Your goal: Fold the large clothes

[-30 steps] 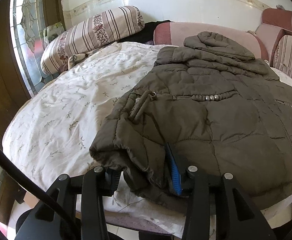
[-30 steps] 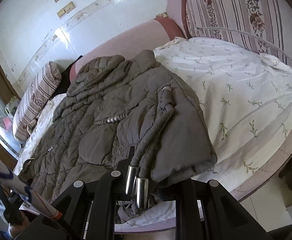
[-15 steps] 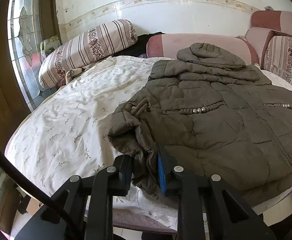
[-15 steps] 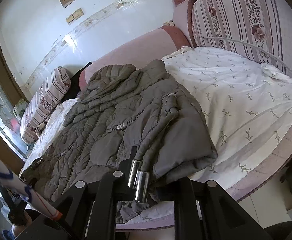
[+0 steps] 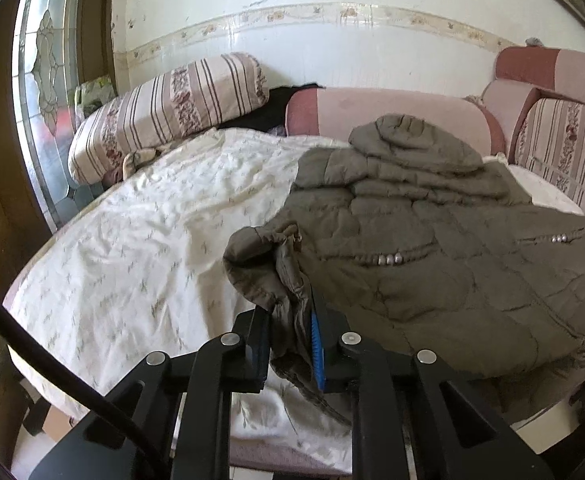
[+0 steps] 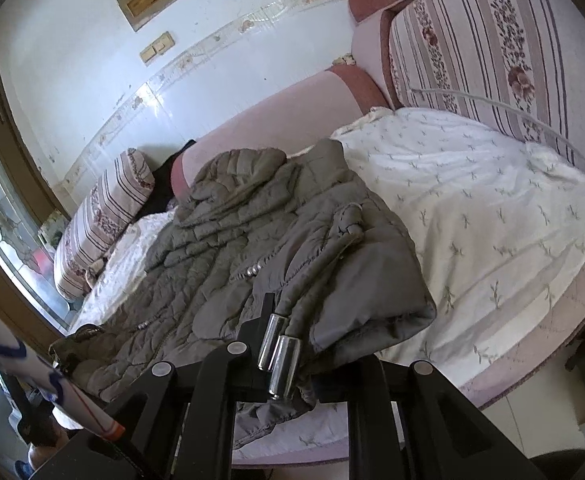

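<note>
An olive quilted hooded jacket (image 5: 432, 248) lies spread on a bed, hood toward the wall. My left gripper (image 5: 290, 344) is shut on the jacket's near left hem corner, and bunched fabric stands up between the blue-padded fingers (image 5: 316, 344). In the right wrist view the same jacket (image 6: 252, 240) shows its near right corner folded over. My right gripper (image 6: 288, 360) is shut on that hem, where two silver cord ends (image 6: 278, 350) hang in front. Both held corners are lifted off the sheet.
The bed carries a white floral sheet (image 5: 132, 248). A striped bolster (image 5: 164, 112) lies at the far left, striped cushions (image 6: 512, 52) stand on the right, and a pink padded headboard (image 5: 392, 112) runs behind. A stained-glass door (image 5: 40, 92) is at the left.
The left jaws closed on the jacket's hem corner. Both grippers rose, lifting the near edge of the jacket and gathering the left corner upward.
</note>
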Motion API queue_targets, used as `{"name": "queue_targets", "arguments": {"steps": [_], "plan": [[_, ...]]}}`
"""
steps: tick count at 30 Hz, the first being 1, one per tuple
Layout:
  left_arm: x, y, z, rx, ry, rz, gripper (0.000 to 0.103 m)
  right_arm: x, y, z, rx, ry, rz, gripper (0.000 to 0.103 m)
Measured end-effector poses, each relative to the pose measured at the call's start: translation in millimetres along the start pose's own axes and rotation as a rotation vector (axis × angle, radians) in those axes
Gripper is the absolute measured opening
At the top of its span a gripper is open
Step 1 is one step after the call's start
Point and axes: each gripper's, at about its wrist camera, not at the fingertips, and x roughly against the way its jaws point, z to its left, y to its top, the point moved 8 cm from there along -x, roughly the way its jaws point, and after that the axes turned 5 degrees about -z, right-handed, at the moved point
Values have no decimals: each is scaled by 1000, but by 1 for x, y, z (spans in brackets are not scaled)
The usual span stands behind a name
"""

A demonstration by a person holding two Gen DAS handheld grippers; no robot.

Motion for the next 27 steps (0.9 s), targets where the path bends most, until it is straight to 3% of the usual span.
{"name": "queue_targets", "arguments": {"steps": [7, 13, 16, 18, 20, 21, 22, 27], "plan": [[-9, 66, -2, 24, -36, -55, 16, -1, 47, 18, 0, 45, -22, 13], [-44, 161, -13, 40, -48, -132, 17, -33, 131, 39, -7, 67, -55, 13], [-75, 216, -23, 49, -47, -155, 19, -71, 189, 52, 14, 43, -80, 13], [-102, 255, -26, 47, 0, -174, 22, -107, 226, 58, 24, 14, -86, 13], [-129, 283, -27, 57, 12, -159, 36, -154, 263, 57, 11, -27, -79, 13], [-140, 293, -24, 75, 21, -150, 50, -177, 278, 55, -1, -48, -76, 13], [-147, 301, -17, 102, 37, -155, 54, -195, 289, 52, -14, -60, -76, 13], [-168, 309, 11, 134, 112, -174, 54, -286, 317, 32, -36, -137, -57, 13]]}}
